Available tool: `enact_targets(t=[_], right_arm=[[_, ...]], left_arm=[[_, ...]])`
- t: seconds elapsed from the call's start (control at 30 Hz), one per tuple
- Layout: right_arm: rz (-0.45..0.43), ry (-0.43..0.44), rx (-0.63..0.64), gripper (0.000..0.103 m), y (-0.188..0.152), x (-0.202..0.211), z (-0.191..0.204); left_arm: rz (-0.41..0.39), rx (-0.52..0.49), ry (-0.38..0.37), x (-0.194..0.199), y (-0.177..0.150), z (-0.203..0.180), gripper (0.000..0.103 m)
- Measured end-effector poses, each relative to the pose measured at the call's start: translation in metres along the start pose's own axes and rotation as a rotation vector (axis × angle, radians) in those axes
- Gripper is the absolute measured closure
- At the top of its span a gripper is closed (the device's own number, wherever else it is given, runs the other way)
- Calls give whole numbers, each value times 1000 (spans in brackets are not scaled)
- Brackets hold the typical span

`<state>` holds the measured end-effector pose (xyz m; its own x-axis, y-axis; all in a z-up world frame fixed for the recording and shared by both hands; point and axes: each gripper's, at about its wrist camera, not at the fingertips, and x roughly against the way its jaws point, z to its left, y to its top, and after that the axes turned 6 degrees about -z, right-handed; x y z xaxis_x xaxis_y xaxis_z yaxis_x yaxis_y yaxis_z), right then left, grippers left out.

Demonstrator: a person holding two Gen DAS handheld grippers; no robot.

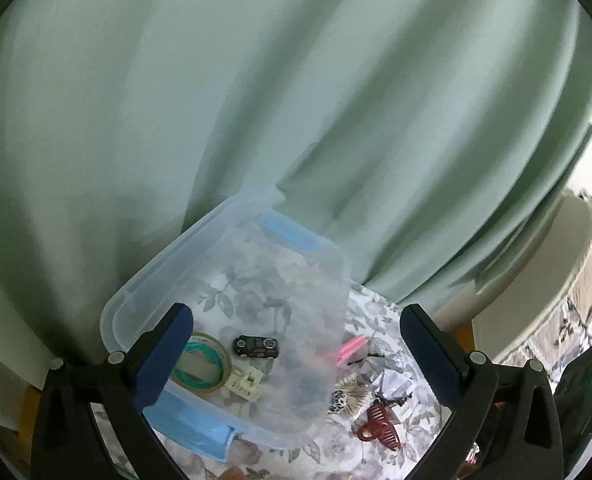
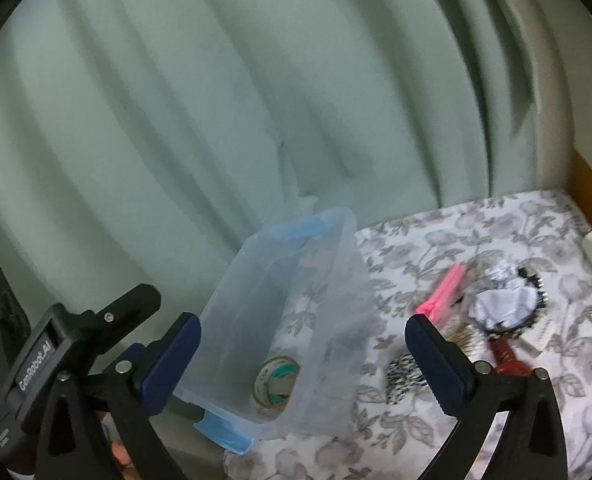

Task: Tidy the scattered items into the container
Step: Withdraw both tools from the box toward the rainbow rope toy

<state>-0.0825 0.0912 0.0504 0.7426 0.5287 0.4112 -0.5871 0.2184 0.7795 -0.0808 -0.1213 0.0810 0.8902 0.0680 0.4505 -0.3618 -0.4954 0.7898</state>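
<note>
A clear plastic container [image 1: 144,280] with blue handles stands on a floral cloth; it also shows in the right wrist view [image 2: 256,264]. Inside lie a tape roll [image 1: 206,362], a black toy car [image 1: 255,347] and a cream connector [image 1: 246,383]. Right of the container lie a pink clip [image 1: 350,348], crumpled paper [image 1: 394,384], a spotted brush [image 1: 348,398] and a dark red hair claw [image 1: 378,428]. My left gripper [image 1: 296,356] is open and empty above the container's near side. My right gripper [image 2: 302,364] is open and empty, between the container and the pile [image 2: 500,304].
A pale green curtain [image 1: 296,100] hangs close behind the container. The floral cloth [image 2: 476,232] reaches right to a wooden edge [image 2: 588,184]. The left gripper's body [image 2: 56,352] sits left of the container in the right wrist view.
</note>
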Motion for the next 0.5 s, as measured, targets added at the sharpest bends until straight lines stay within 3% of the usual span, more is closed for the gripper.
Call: enact_targets(t=[0.27,0.5], right_arm=[[-117,-83,40,0,4,40,-19],[-120,-127,55,0,3,58,-35]], left_arm=[[-30,-93,12,15,-8,-37,0],[-21,-167,12,17,-19,-66,0]])
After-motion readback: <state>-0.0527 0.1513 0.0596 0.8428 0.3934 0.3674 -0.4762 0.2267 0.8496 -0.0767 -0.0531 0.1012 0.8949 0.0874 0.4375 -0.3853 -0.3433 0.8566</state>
